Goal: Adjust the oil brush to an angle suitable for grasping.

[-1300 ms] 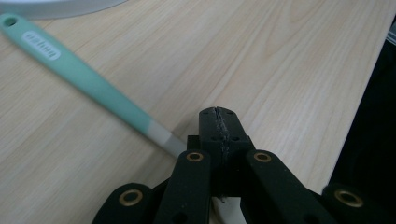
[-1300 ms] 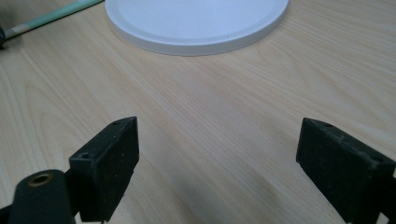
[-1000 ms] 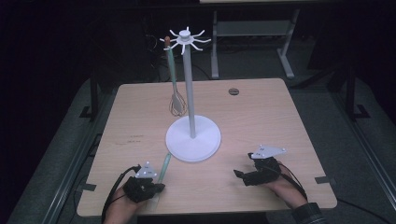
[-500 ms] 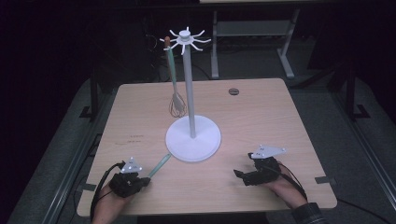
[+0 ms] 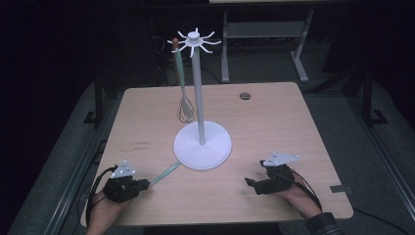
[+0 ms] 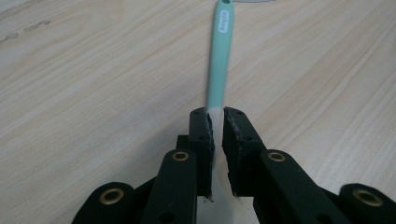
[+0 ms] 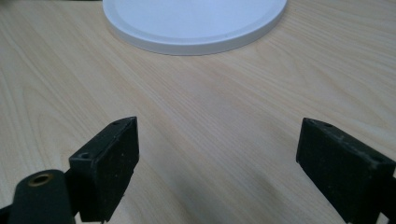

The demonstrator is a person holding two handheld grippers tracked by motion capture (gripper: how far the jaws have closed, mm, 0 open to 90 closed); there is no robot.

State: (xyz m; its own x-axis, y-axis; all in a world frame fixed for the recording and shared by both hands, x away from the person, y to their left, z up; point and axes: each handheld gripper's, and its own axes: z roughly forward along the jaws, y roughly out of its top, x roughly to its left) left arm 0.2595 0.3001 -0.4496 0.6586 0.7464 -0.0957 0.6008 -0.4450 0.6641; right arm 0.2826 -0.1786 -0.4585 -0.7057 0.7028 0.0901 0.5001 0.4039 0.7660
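The mint spatula (image 6: 220,60) lies on the surface, its long handle pointing at the white stand's base (image 5: 202,147). The left hand-held gripper (image 5: 143,184) has just been easing its nearly shut jaws, the spatula's near end between them. The right hand-held gripper (image 5: 250,185) rests wide open and empty, farther off.

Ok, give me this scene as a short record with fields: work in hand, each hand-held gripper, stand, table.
work in hand: green-handled utensil lying on the table, its far end near the stand's base
left hand-held gripper: jaws have just been opening slightly, the handle's near end between them with a narrow gap showing
right hand-held gripper: jaws wide open, nothing between them, low over bare wood
stand: white, upright, round base, hooks on top
whisk: hangs from a hook, green handle
table: light wood
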